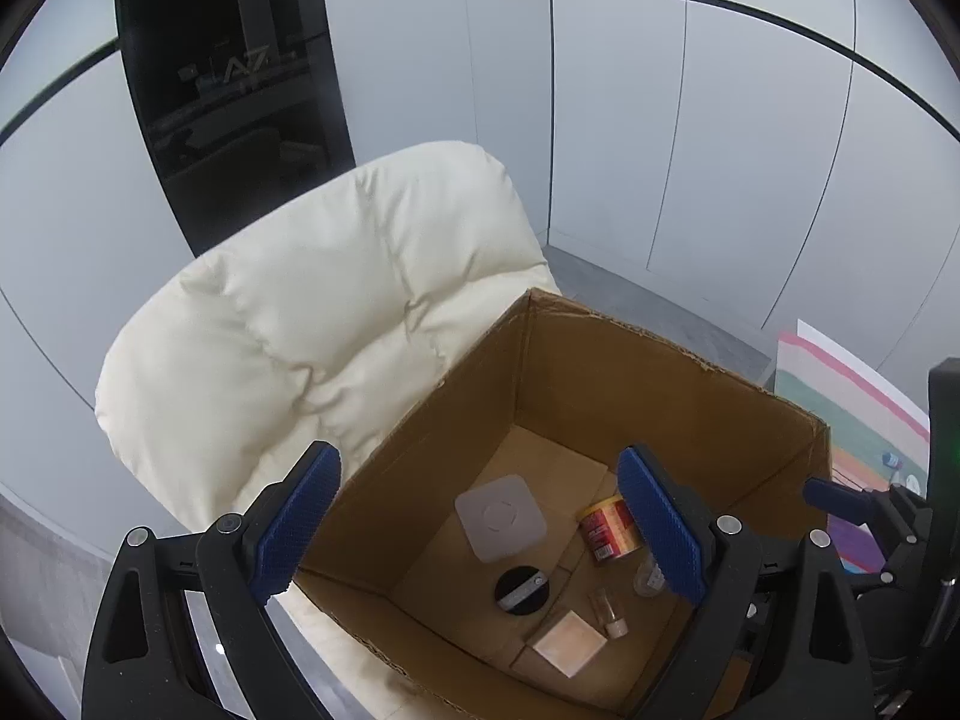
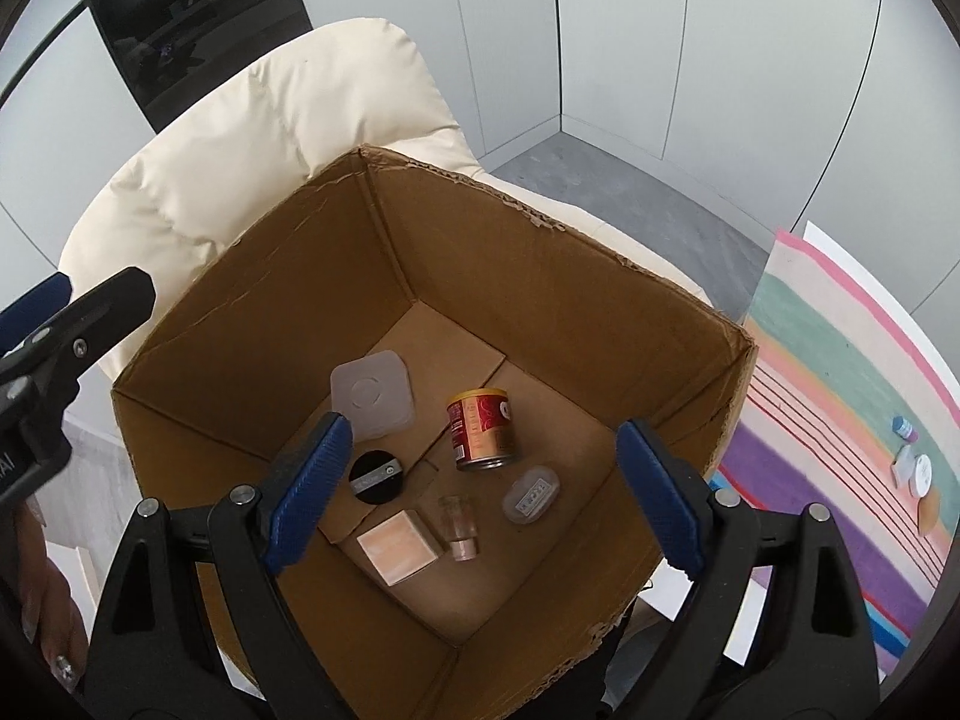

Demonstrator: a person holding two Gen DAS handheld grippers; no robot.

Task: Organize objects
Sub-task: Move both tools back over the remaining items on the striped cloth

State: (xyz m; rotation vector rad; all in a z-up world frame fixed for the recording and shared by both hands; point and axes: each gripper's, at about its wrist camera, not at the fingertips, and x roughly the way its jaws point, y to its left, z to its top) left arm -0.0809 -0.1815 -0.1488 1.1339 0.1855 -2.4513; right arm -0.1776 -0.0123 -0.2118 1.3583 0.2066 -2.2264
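Both claws hang above an open cardboard box [image 2: 570,312] with their blue pads spread wide and nothing between them: the left claw [image 1: 480,534] looks in from the box's left wall, the right claw [image 2: 480,492] from more nearly overhead. The things all lie loose on the box floor, well below the pads and touching neither claw. In the left view the right-hand pad covers part of a red tin [image 1: 606,528] lying on its side and nearly all of a small clear case [image 1: 649,581], which is hard to make out there; the right view shows the tin [image 2: 480,431] whole and the clear case [image 2: 533,493] beside it. A pale square lid [image 2: 373,396] lies towards the far side of the floor, a black round disc [image 2: 377,476] nearer, partly behind the right claw's left pad, then a peach square block [image 2: 397,546] and a small glass vial [image 2: 457,525] just beside it. The box sits on a cream padded chair [image 1: 312,312]. Only the right view shows much of the striped cloth [image 2: 840,396] to the right, with a few small jars [image 2: 912,456] too small to tell apart, and the left claw's tip at its left edge with a hand [image 2: 48,618] cut off below.
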